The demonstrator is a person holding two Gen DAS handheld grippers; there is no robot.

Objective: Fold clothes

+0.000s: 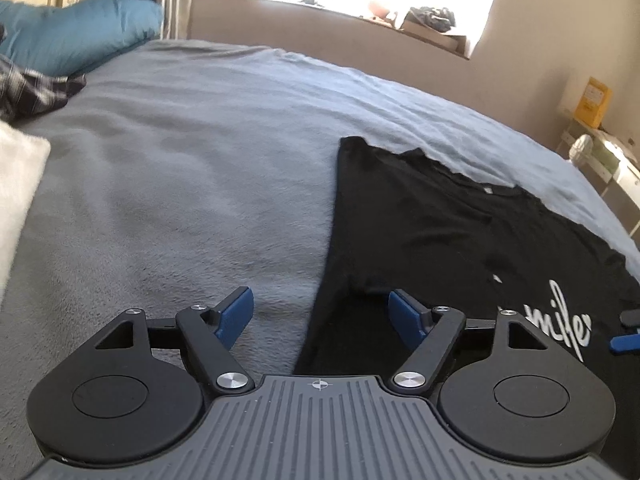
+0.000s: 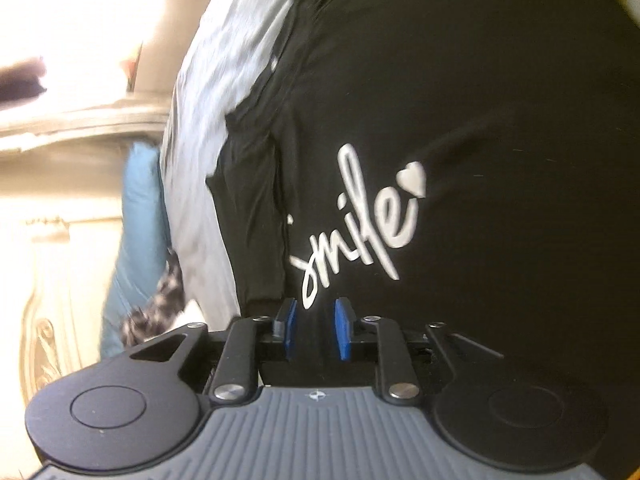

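A black T-shirt (image 1: 440,232) with white "smile" lettering (image 2: 360,220) and a small heart lies flat on the grey blanket (image 1: 180,180) of a bed. My left gripper (image 1: 318,296) hovers over the shirt's left edge, its blue pads spread wide and open, with nothing pinched between them. My right gripper (image 2: 315,304) is rolled on its side just above the shirt (image 2: 480,120), close to the lettering. Its pads stand a narrow gap apart with no fabric caught in it. A bit of the right gripper's blue finger (image 1: 624,342) shows at the far right of the left wrist view.
A blue pillow (image 1: 80,32), a dark plaid garment (image 1: 36,88) and a white cloth (image 1: 20,184) lie at the bed's left end. Behind the bed run a wall and a cluttered window sill (image 1: 428,24). A yellow box (image 1: 596,100) stands on a side table to the right.
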